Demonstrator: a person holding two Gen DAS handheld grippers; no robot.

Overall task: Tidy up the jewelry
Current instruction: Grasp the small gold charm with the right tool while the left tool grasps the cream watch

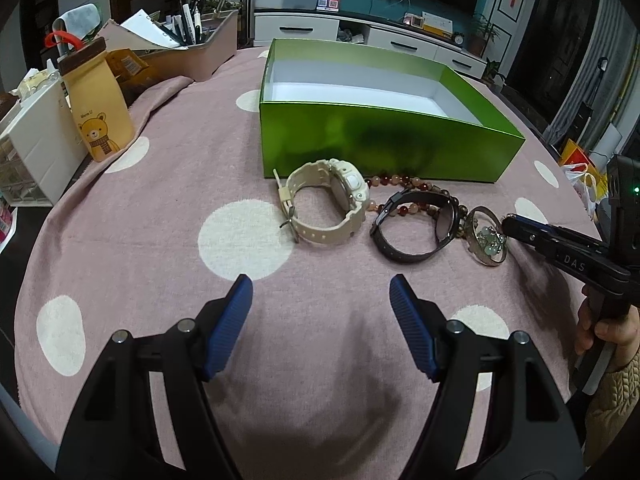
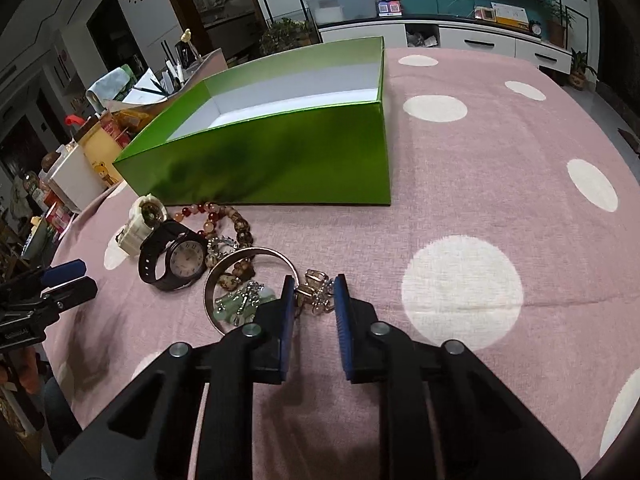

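Observation:
An open green box (image 1: 380,148) (image 2: 280,164) with a white inside stands on the pink dotted cloth. In front of it lie a cream watch (image 1: 328,204) (image 2: 140,224), a black watch (image 1: 416,228) (image 2: 176,256), a bead bracelet (image 1: 394,181) (image 2: 216,212) and a silver bangle with green charms (image 1: 488,238) (image 2: 240,296). My left gripper (image 1: 322,284) is open and empty, short of the watches. My right gripper (image 2: 312,284) (image 1: 520,228) is open, its fingers either side of a small crystal charm piece (image 2: 316,292) beside the bangle.
At the left table edge stand a yellow bear pouch (image 1: 100,108), a white drawer unit (image 1: 36,148) and a pen holder tray (image 1: 200,48). The pink cloth (image 2: 500,200) stretches to the right of the box.

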